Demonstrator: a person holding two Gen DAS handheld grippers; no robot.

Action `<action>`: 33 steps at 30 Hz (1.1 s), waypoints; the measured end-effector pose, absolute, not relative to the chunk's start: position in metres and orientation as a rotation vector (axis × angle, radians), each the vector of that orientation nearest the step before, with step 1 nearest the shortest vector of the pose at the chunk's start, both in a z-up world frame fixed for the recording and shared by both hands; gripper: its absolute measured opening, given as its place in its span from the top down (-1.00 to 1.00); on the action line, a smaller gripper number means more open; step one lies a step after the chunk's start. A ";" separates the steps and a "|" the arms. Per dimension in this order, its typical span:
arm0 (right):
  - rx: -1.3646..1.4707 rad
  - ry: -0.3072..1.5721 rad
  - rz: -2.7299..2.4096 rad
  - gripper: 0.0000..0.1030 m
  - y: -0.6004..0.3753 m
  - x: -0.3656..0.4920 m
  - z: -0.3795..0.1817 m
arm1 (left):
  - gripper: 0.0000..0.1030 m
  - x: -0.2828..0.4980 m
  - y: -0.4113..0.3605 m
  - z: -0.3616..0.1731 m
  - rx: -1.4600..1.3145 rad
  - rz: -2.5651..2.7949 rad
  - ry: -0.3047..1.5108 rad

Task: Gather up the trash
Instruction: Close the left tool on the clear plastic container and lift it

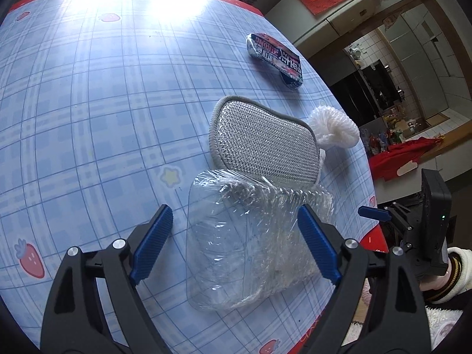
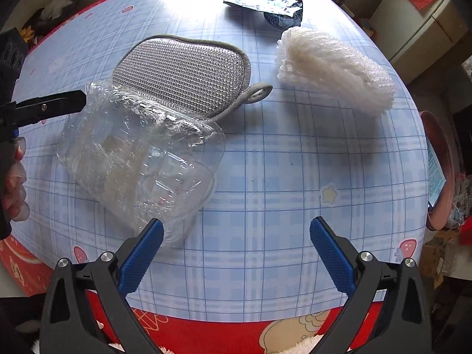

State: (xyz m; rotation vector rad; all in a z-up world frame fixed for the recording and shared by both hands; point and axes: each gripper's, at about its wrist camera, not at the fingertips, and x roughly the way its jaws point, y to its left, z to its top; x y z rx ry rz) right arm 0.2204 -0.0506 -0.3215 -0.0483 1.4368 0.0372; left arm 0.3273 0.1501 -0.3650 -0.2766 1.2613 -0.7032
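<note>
On the blue plaid table [image 1: 88, 103], your wide-open left gripper [image 1: 236, 244] straddles the clear plastic container [image 1: 250, 244], its long axis running 6-to-12; your right gripper [image 2: 236, 250] gapes empty.

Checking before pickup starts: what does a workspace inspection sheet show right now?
Surface: table under a blue plaid cloth with red border.
Job's things: clear plastic container; white foam net; printed wrapper.
Clutter: grey mesh scrubber, its near end under the container's crumpled edge.
Grippers: left gripper open, straddling the container; right gripper open, empty.
Cables: nothing seen.
Surroundings: kitchen doorway, red cloth, pink dish.
</note>
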 end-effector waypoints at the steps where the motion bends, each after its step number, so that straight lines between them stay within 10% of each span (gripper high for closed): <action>1: -0.042 1.441 0.035 -0.90 -0.051 0.221 -0.324 | -0.66 0.327 0.150 -0.365 -0.277 -0.703 1.261; 18: 0.024 1.406 0.065 -0.90 -0.054 0.233 -0.331 | -0.59 0.322 0.170 -0.363 -0.540 -0.740 1.278; 33: 0.084 1.387 0.032 -0.90 -0.082 0.217 -0.323 | 0.21 0.302 0.147 -0.323 -0.529 -0.940 1.239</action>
